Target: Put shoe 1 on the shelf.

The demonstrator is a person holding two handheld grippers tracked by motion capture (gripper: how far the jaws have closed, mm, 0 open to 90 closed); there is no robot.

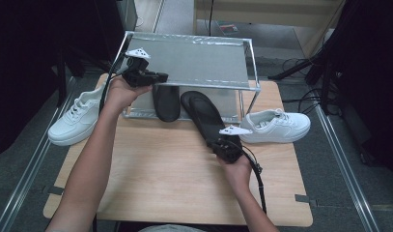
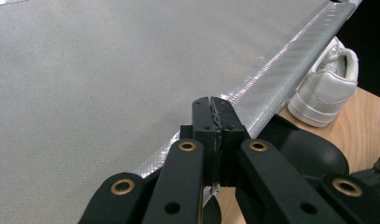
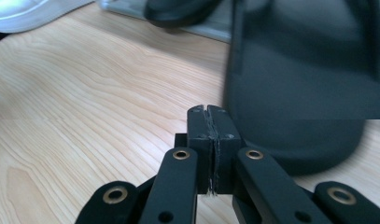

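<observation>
Both jaws pressed together empty: left gripper at the shoe rack, right gripper beside a black slide sandal, seemingly light, flexible, best pinched at its heel edge.

Light wood surface, rectangular. Metal-framed shoe rack stands at far edge, grey mesh top shelf bare. Black slipper on lower shelf, toe sticking out. Second black slipper slants from rack onto wood. White sneaker right of rack; another white sneaker overhanging left edge.
</observation>
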